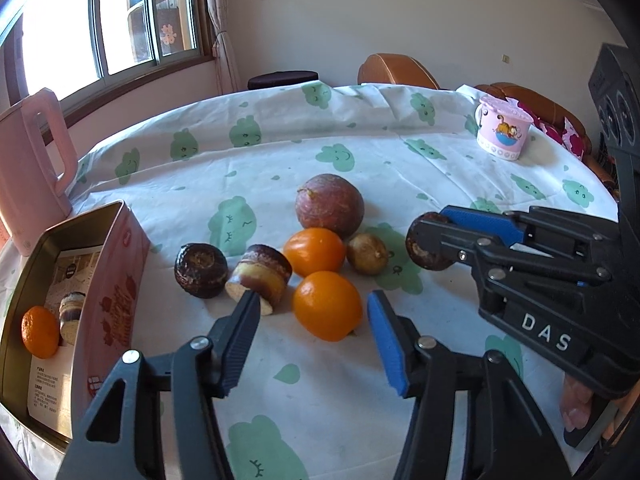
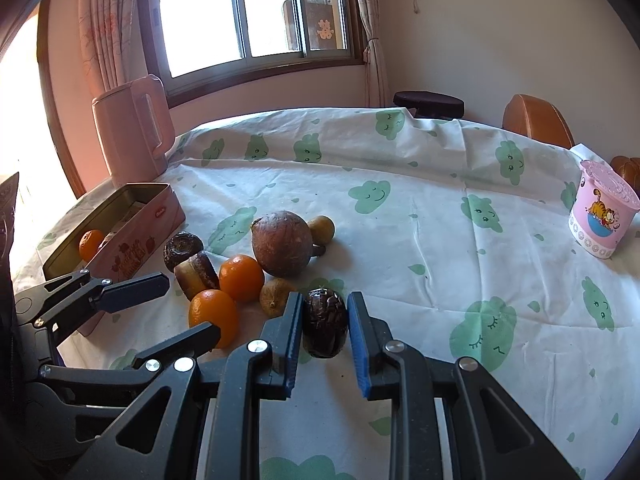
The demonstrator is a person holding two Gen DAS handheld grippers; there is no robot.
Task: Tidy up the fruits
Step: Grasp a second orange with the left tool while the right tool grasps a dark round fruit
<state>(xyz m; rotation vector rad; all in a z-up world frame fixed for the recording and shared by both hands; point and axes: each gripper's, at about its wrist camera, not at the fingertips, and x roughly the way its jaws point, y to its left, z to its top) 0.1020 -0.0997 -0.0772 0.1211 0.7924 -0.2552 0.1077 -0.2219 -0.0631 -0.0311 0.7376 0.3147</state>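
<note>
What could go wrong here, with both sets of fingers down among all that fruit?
The left gripper straddles the near orange, yet one of its fingers sits against the cut brown fruit, so closing might shove that aside. The oranges and other fruits lie bunched together, so one nudge could send round ones rolling across the tablecloth. The right gripper pinches a dark, rounded fruit, which may slip on the way to the tin.

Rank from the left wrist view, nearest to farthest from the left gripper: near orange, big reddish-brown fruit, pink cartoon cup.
1. Near orange: between the open jaws of the left gripper, just ahead.
2. Big reddish-brown fruit: behind the fruit cluster, mid-table.
3. Pink cartoon cup: far right, near the table edge.
</note>
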